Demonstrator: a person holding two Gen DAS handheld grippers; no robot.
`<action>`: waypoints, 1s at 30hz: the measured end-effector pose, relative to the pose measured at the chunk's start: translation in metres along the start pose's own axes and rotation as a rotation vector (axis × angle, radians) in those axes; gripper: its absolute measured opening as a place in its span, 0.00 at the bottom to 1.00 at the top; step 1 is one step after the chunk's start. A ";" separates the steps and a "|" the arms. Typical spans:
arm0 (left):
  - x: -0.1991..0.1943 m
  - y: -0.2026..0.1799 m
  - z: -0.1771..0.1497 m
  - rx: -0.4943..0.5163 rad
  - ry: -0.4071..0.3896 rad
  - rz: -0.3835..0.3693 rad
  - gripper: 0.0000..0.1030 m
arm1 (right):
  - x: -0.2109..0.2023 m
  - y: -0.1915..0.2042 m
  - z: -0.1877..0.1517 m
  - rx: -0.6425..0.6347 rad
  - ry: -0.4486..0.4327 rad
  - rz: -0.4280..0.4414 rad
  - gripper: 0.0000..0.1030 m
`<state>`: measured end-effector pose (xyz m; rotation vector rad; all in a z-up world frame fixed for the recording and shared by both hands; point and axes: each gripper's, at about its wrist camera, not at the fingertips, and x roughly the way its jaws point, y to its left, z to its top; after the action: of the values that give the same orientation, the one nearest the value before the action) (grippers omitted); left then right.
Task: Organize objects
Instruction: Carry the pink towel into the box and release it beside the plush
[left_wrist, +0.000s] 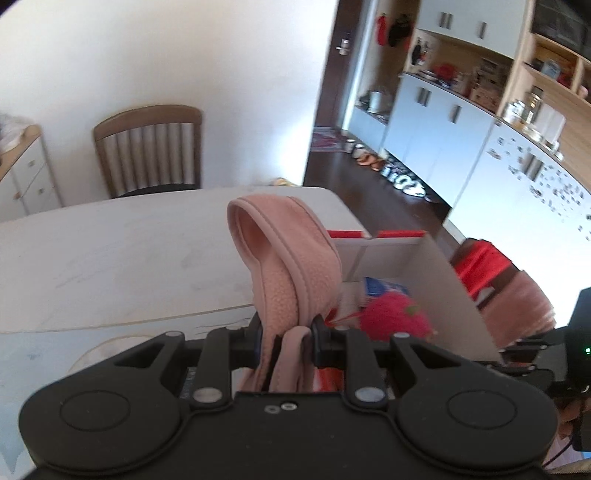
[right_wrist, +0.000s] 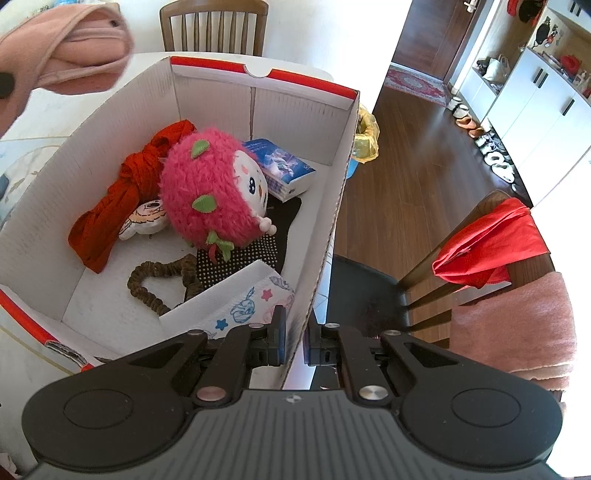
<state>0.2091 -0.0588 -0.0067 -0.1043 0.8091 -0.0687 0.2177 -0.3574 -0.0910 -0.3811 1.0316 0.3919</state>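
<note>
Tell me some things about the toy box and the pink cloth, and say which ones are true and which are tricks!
1. The left gripper is shut on the pink cloth. True.
2. The right gripper holds the fuzzy pink toy. False: its fingers straddle the cardboard box wall; the toy lies inside.
3. The box is empty. False: it holds the toy, a red scarf, a blue book and more.
4. A red cloth hangs on a chair back beside the table. True.
</note>
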 end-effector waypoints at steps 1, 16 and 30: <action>0.002 -0.006 0.000 0.005 0.005 -0.008 0.20 | 0.000 -0.001 0.000 0.001 -0.002 0.000 0.08; 0.020 -0.087 0.005 0.144 0.006 -0.072 0.20 | -0.004 -0.003 -0.002 0.004 -0.018 0.001 0.08; 0.065 -0.115 -0.010 0.215 0.078 -0.017 0.20 | -0.004 -0.002 -0.002 0.002 -0.023 0.004 0.08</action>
<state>0.2445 -0.1805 -0.0463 0.0951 0.8740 -0.1756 0.2152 -0.3603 -0.0879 -0.3724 1.0108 0.3978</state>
